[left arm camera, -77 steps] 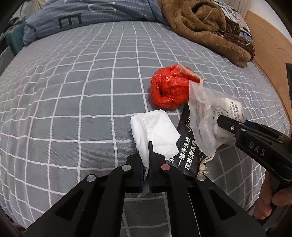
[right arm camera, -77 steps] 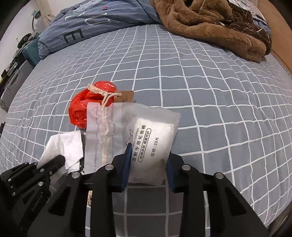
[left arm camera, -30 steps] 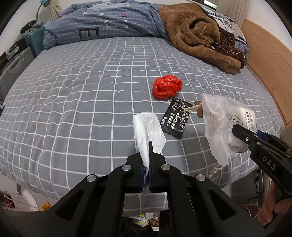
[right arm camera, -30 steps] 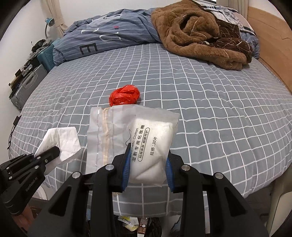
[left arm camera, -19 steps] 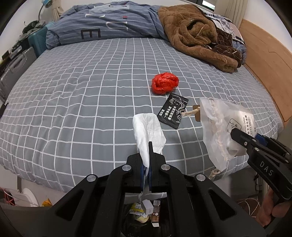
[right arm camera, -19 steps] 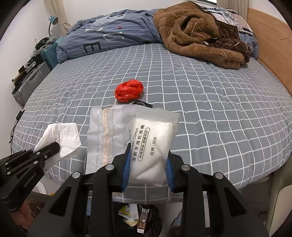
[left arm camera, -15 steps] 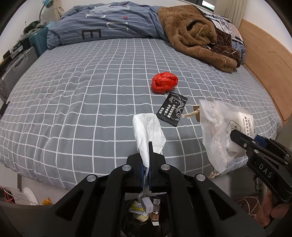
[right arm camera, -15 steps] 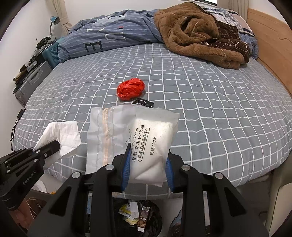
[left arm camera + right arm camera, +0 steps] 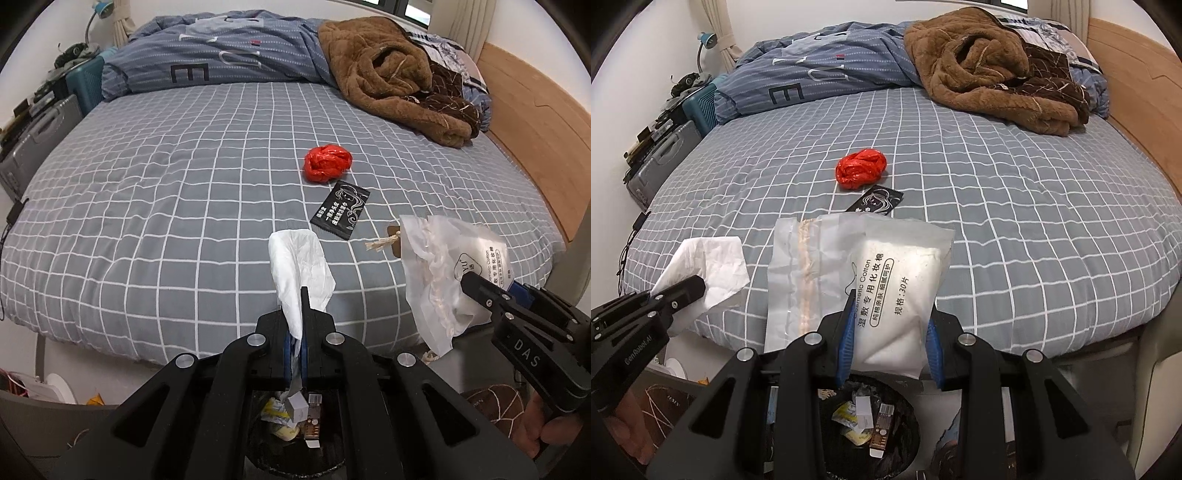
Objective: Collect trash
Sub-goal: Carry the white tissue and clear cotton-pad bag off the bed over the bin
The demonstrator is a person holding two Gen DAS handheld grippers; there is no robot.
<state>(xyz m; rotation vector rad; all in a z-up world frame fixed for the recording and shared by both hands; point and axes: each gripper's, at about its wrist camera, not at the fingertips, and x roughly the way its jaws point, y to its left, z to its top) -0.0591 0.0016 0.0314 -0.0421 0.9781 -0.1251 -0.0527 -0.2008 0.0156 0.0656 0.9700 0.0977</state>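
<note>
Grey white-checked bedding (image 9: 155, 206) fills the background as we hold both tools over its near edge. Our left gripper (image 9: 294, 317) is pinched tight on a crumpled white tissue (image 9: 299, 262); our right gripper (image 9: 890, 325) clamps a frosted plastic pouch of cotton pads (image 9: 886, 288), its printed label legible only in the right view. Beyond, a crumpled red plastic bag (image 9: 327, 163) and a flat black sachet (image 9: 340, 210) lie on the bed. Below, a black trash bin (image 9: 905, 443) holds scraps. Only the left view shows the pouch's twine and tag (image 9: 388, 238).
</note>
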